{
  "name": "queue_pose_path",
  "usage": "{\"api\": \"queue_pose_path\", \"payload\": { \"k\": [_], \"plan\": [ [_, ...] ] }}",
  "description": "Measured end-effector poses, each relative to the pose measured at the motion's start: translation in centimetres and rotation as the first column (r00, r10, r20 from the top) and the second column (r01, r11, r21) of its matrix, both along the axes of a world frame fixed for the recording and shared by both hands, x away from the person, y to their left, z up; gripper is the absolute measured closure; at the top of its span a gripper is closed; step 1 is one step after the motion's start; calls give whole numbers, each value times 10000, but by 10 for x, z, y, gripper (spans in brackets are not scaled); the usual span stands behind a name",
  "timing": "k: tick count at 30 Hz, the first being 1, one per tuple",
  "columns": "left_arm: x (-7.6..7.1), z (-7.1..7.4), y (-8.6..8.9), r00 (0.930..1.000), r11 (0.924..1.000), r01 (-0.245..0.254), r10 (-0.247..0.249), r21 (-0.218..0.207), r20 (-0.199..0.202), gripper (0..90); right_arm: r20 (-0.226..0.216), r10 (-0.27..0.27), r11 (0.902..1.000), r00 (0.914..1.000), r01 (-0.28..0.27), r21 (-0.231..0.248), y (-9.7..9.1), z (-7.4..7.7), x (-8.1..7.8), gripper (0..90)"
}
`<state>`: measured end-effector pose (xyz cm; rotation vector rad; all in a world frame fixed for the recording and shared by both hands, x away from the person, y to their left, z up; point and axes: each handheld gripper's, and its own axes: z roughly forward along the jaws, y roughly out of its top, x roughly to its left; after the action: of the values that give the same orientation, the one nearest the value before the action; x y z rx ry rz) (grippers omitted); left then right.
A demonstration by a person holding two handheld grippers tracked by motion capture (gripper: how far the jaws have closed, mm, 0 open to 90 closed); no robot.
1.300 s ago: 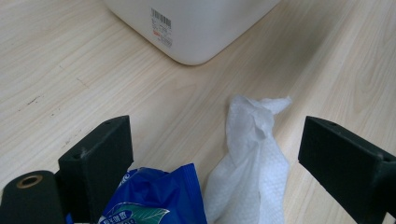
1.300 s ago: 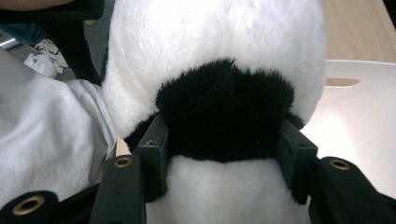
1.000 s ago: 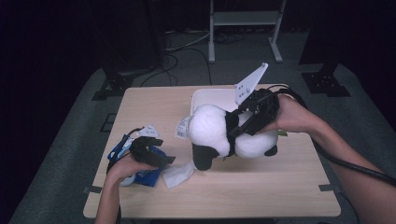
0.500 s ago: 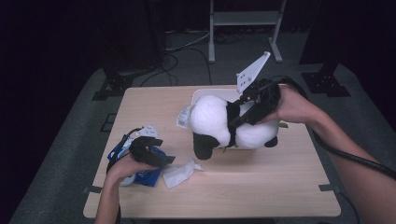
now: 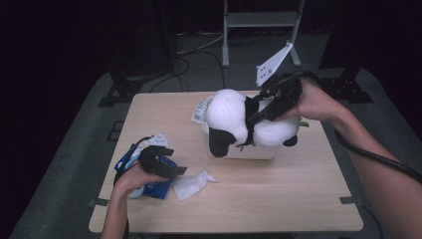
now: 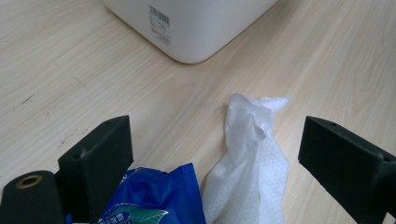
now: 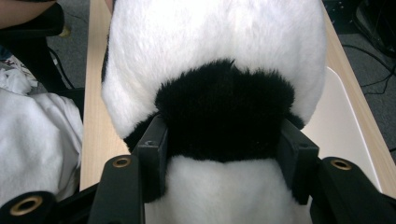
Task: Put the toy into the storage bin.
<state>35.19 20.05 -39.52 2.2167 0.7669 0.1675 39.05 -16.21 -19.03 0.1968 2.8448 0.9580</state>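
Table (image 5: 298,199), panda (image 5: 249,122) gripped over bin (image 5: 263,152)

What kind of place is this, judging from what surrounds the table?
Probably a recording studio or lab: dark curtains all around, grey carpet with loose cables, a metal stand behind the wooden table.

Both forearms are bare, with no sleeve on them. Each hand holds a black gripper. The left gripper (image 5: 171,169) has two thick, square black jaws with foam-like pads, and a brass-coloured eyelet sits in its frame. The right gripper (image 5: 252,117) carries a pale three-cornered plate with small holes (it stands up like a fin). A black cable trails from it.
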Motion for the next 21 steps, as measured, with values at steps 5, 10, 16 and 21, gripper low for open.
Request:
{"api": "queue_pose_path", "payload": {
  "k": [5, 10, 16, 21],
  "plan": [
    [0, 0, -1, 10000, 10000, 23, -23, 22, -7, 88, 19, -160, 9999, 9999, 160, 50, -4, 3, 8, 462],
    [0, 0, 0, 10000, 10000, -1, 1, 14, 3, 88, 72, -299, 9995, 9995, 299, 26, -4, 4, 16, 461],
    [0, 0, 0, 10000, 10000, 7, -7, -20, -10, 88, 109, -456, 9990, 9989, 456, 21, -4, 7, 25, 462],
    [0, 1, 1, 10000, 10000, 15, -15, 14, 11, 88, 146, -553, 9985, 9984, 553, 61, -5, 10, 32, 461]
  ]
}}
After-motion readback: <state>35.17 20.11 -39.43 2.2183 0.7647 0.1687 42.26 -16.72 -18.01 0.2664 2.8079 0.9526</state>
